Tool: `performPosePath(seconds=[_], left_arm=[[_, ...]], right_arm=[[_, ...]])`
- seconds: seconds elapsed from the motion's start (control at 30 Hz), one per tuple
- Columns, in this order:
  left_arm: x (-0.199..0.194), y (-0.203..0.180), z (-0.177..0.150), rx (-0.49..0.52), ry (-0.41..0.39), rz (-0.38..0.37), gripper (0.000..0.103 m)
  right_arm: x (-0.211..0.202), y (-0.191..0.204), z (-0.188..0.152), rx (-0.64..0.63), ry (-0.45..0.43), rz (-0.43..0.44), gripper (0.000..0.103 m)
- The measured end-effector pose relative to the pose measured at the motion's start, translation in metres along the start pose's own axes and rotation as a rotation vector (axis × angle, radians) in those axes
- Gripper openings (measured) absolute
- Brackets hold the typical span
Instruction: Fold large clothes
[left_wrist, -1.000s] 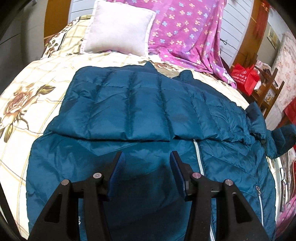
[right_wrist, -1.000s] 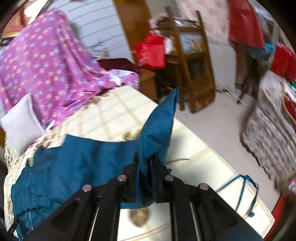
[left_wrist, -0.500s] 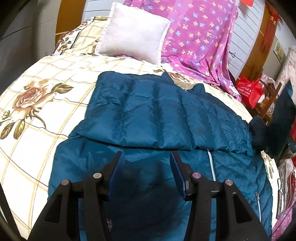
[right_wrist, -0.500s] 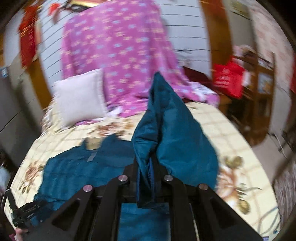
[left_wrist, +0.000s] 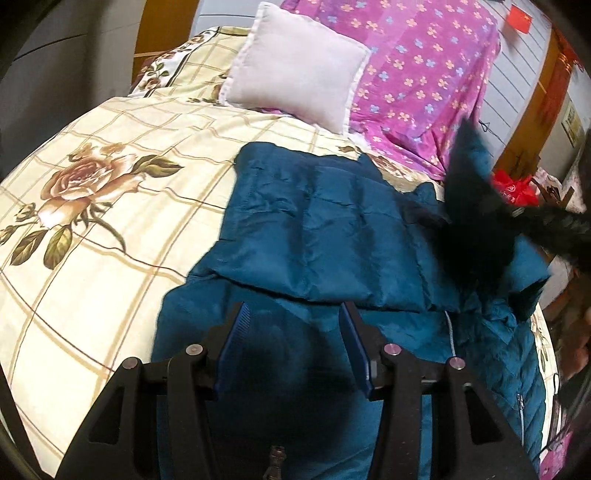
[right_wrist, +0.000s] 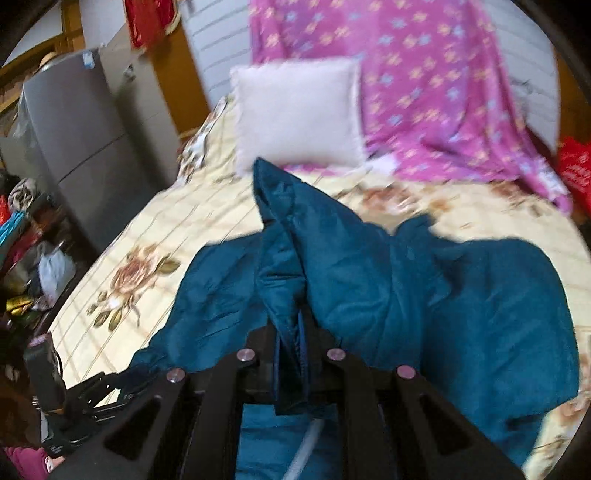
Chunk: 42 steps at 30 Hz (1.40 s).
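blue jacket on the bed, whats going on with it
A person with tongs in each hand is folding a large teal quilted puffer jacket spread on a cream rose-print bedspread. One sleeve already lies folded across the jacket's body. The right tongs are shut on the other sleeve, lifted above the jacket's body. The left tongs hover open over the near part of the jacket, gripping nothing.

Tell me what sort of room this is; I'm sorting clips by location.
Most likely a lived-in bedroom at home. A bed with a rose-print cover fills the view, a white pillow lies at its head beside a purple floral blanket, and a grey fridge stands alongside.
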<state>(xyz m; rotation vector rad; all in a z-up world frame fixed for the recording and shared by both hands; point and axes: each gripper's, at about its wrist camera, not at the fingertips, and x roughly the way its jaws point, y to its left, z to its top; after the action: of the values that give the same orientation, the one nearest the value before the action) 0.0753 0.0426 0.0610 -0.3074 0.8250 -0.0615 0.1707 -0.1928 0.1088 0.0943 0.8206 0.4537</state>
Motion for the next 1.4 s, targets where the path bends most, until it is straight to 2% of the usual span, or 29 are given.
performPosePath(seconds=[0.13, 0.2, 0.33, 0.4, 0.47, 0.5, 0.6, 0.7, 0.83, 0.97, 1.07, 1.17, 1.33, 1.4], left_arm=[[0.002, 0.007, 0.0, -0.012, 0.004, 0.001, 0.04], [0.002, 0.009, 0.001, -0.015, 0.005, -0.004, 0.04], [0.003, 0.007, 0.001, -0.017, 0.004, -0.009, 0.04], [0.005, 0.005, 0.002, -0.026, 0.006, -0.015, 0.04], [0.007, 0.003, 0.003, -0.041, 0.009, -0.023, 0.04], [0.008, 0.003, 0.003, -0.052, 0.012, -0.029, 0.04], [0.008, 0.0, 0.005, -0.089, 0.018, -0.058, 0.04], [0.007, -0.004, 0.01, -0.127, 0.02, -0.099, 0.04], [0.011, -0.016, 0.021, -0.195, 0.02, -0.189, 0.04], [0.022, -0.039, 0.032, -0.219, 0.011, -0.247, 0.04], [0.037, -0.053, 0.038, -0.247, 0.034, -0.289, 0.04], [0.055, -0.068, 0.041, -0.256, 0.068, -0.284, 0.04], [0.078, -0.08, 0.04, -0.275, 0.129, -0.22, 0.04], [0.079, -0.079, 0.04, -0.277, 0.137, -0.195, 0.025]], right_arm=[[0.052, 0.011, -0.019, 0.024, 0.089, 0.023, 0.009], [0.067, 0.007, -0.028, 0.055, 0.126, 0.051, 0.013], [0.062, -0.004, -0.034, 0.096, 0.125, 0.107, 0.015], [0.048, -0.007, -0.033, 0.084, 0.107, 0.14, 0.028], [0.036, -0.008, -0.03, 0.078, 0.083, 0.182, 0.066], [0.025, -0.009, -0.028, 0.077, 0.06, 0.2, 0.069], [0.005, -0.016, -0.022, 0.078, 0.018, 0.2, 0.07], [-0.01, -0.028, -0.02, 0.072, 0.003, 0.132, 0.07], [-0.03, -0.045, -0.021, 0.055, 0.004, 0.048, 0.07], [-0.061, -0.068, -0.024, 0.017, -0.016, -0.033, 0.07], [-0.086, -0.086, -0.024, -0.004, -0.035, -0.089, 0.07], [-0.105, -0.103, -0.026, -0.009, -0.049, -0.133, 0.072], [-0.132, -0.14, -0.036, 0.039, -0.073, -0.176, 0.072], [-0.141, -0.151, -0.041, 0.058, -0.081, -0.196, 0.072]])
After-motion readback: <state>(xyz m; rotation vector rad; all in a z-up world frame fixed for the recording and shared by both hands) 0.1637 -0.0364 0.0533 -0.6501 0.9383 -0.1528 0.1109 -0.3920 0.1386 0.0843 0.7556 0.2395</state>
